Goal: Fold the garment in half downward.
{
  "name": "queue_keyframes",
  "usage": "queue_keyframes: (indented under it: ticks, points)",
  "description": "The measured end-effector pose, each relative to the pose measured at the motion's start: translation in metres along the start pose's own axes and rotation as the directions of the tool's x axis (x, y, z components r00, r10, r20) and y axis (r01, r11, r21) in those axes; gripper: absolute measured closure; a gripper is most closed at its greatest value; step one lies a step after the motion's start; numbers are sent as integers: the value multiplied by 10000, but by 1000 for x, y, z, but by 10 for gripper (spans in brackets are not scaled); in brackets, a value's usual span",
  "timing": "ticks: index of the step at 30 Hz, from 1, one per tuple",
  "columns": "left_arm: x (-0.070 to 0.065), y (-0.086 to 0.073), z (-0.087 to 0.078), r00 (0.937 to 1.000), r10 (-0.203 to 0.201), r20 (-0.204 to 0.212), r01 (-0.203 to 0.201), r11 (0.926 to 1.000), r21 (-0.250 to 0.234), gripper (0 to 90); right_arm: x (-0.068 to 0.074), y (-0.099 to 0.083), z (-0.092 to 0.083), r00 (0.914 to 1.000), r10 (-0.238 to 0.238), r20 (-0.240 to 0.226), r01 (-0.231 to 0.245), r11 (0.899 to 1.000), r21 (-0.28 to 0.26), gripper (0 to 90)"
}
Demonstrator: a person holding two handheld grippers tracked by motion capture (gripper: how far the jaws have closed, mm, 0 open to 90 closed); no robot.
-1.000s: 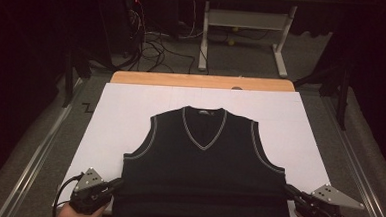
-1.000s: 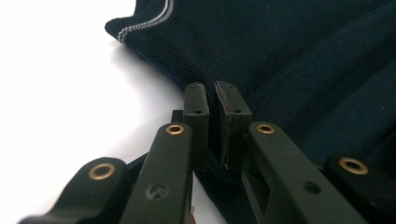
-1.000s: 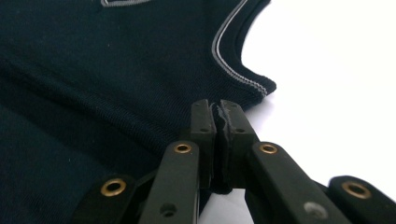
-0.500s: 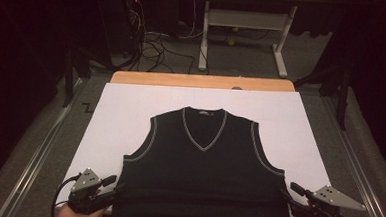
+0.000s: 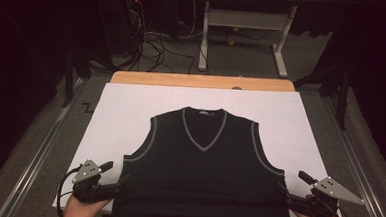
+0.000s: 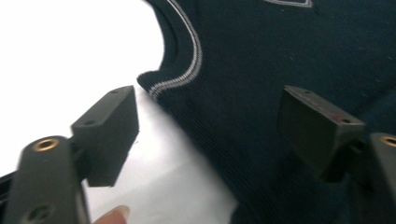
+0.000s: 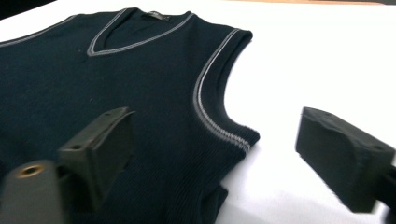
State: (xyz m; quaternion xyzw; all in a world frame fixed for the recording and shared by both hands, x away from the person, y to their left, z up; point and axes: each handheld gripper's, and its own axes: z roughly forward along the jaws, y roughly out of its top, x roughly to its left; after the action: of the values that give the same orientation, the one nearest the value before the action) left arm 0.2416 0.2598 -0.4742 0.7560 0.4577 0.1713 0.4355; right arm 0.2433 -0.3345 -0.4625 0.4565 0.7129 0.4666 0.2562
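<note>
A black sleeveless V-neck vest [image 5: 202, 174] with grey trim lies flat on the white sheet [image 5: 125, 115], its neck toward the far side. At the vest's lower left side my left gripper [image 5: 115, 174] is open. In the left gripper view the vest's side edge below the armhole [image 6: 280, 56] runs between the wide-apart jaws of that left gripper [image 6: 210, 135]. My right gripper [image 5: 293, 183] is open at the lower right side. In the right gripper view, the right gripper [image 7: 219, 154] straddles the vest's edge [image 7: 116, 70] under the other armhole.
The sheet covers a wooden table whose far edge [image 5: 202, 81] shows bare. Metal rails [image 5: 38, 155] run along both sides. Beyond the table are floor cables [image 5: 154, 41] and a white desk frame [image 5: 245, 36]. The vest's bottom hem runs out of the high view.
Both grippers have shifted slightly forward along the vest's sides. The vest lies as before.
</note>
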Motion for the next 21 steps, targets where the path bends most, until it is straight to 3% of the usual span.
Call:
queue_keyframes:
  ticks: [5,7,8,11,13,17,18,20,21]
  points:
    - [6,8,7,9998,-182,0,182,9998,-20,101,-1,4,10,9999,102,96,-102,9999,31,23]
    - [9,11,12,9994,-337,86,335,9992,202,0,0,6,15,9997,142,187,-144,9999,94,1]
    - [9,11,14,9994,-352,59,350,9991,250,0,0,7,16,9997,103,214,-105,9999,88,0]
    - [6,16,17,9996,-34,-265,35,10000,34,0,0,12,21,9997,-5,236,-2,9996,283,1]
    - [10,27,20,9998,-125,-127,122,9997,-227,0,-2,18,25,9994,-129,317,121,9996,273,1]
    - [15,43,29,10000,20,43,-20,10000,19,0,-7,37,38,9988,-338,348,330,9991,252,1]
    - [19,53,36,9999,89,70,-90,9999,92,0,-7,42,42,9986,-383,373,373,9989,269,1]
    - [21,59,40,9999,97,45,-97,9999,125,0,-8,46,47,9986,-395,359,385,9988,289,1]
    - [26,69,47,9999,-59,98,58,9999,142,0,-10,55,58,9984,-432,371,419,9985,359,1]
